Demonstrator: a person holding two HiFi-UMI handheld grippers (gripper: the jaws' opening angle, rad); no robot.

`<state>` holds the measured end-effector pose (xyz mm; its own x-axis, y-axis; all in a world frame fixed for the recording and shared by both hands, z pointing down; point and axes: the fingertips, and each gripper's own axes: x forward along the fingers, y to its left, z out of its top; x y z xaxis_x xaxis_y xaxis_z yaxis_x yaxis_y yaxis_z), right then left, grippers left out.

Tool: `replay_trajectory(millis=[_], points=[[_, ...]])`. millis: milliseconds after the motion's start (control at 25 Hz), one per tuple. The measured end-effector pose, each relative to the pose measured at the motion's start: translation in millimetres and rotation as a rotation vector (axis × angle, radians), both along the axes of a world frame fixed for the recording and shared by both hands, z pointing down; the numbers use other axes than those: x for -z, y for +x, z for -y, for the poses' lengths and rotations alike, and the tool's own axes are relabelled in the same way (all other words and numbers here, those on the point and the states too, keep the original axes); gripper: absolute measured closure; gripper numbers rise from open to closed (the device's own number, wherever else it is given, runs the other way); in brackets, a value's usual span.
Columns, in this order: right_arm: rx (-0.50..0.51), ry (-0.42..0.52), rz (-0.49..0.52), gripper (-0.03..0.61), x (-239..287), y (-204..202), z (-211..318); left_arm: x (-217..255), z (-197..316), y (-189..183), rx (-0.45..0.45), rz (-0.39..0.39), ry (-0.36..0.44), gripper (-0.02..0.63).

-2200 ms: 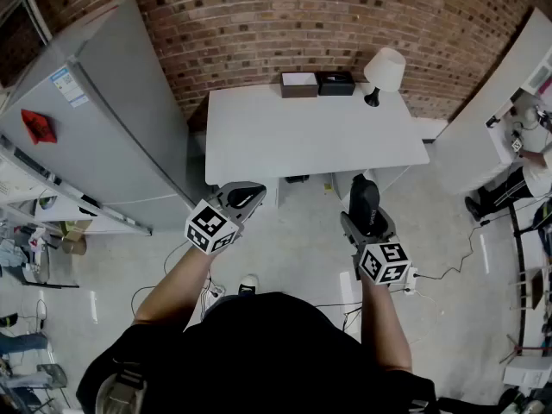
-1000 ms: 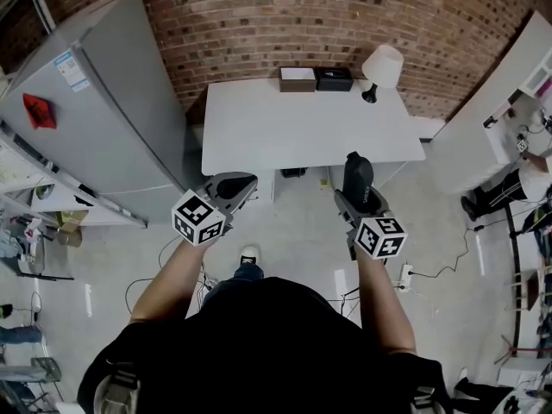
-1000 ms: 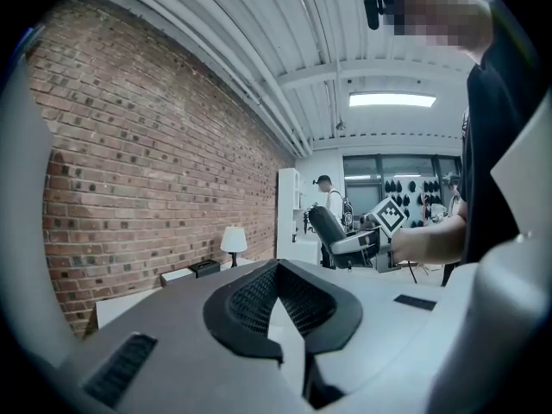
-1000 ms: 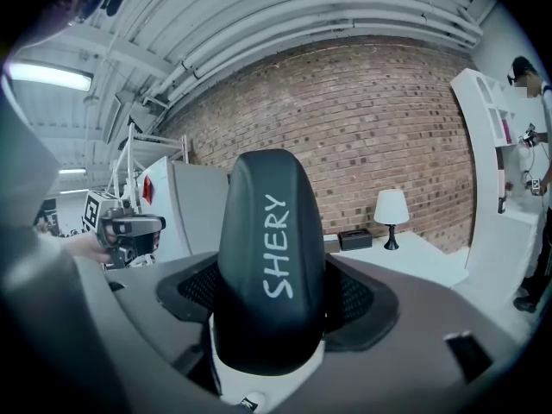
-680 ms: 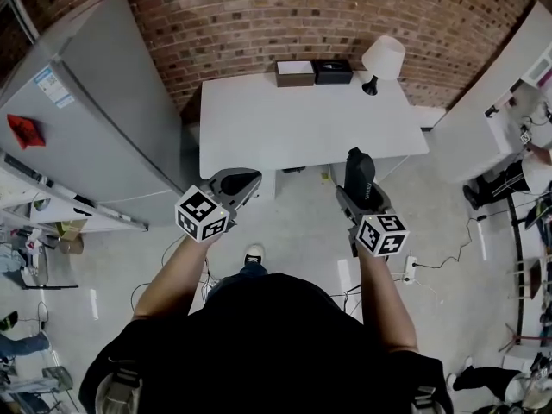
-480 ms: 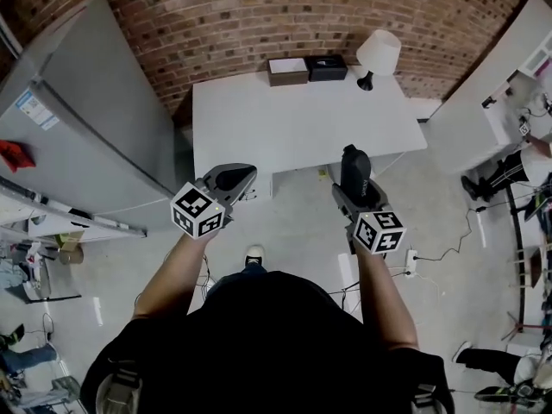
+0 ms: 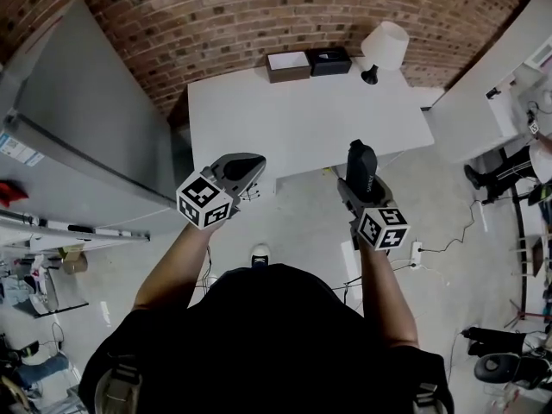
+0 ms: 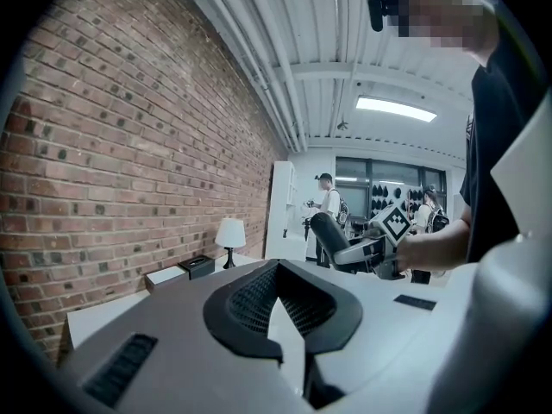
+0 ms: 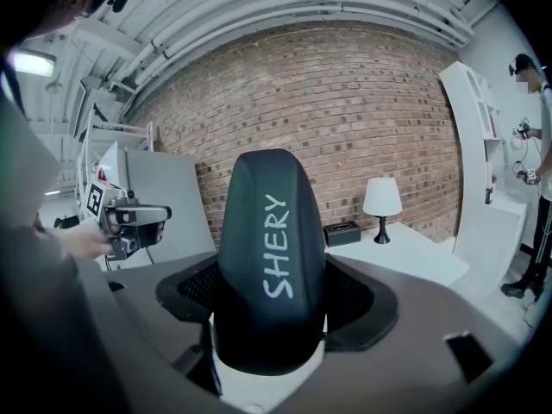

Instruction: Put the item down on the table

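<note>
One dark case (image 9: 269,248) | gripped between right tool (image 7: 360,186) jaws | protruding forward

White SHERY lettering marks the dark rounded hard case (image 9: 270,266); flat rectangular table (image 7: 302,119) is white; brick wall (image 7: 216,15) red-brown with pale mortar lines; shaded lamp (image 7: 385,46) white on black base

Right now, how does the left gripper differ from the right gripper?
The left gripper has its jaws drawn together with nothing between them; the right gripper has its jaws spread wide, clamped on a black case marked SHERY. In the head view the left gripper slants inward, while the right gripper points nearly straight ahead. Both are gray, carry a marker cube and face the white table.
</note>
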<state>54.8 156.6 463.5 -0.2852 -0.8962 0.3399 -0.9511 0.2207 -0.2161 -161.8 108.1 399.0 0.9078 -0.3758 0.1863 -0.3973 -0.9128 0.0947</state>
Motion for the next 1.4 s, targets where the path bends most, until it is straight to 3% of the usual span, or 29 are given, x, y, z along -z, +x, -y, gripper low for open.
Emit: replay_trajectory(millis=[840, 1400], points=[[-0.101, -0.021, -0.041, 0.227, 3.7, -29.3, 58.1, -15.6, 83.5, -28.1, -0.083, -0.014, -0.051, 0.600], [-0.136, -0.026, -0.040, 0.227, 0.5, -30.6, 53.4, -19.6, 85.0, -29.2, -0.129, -0.003, -0.059, 0.600]])
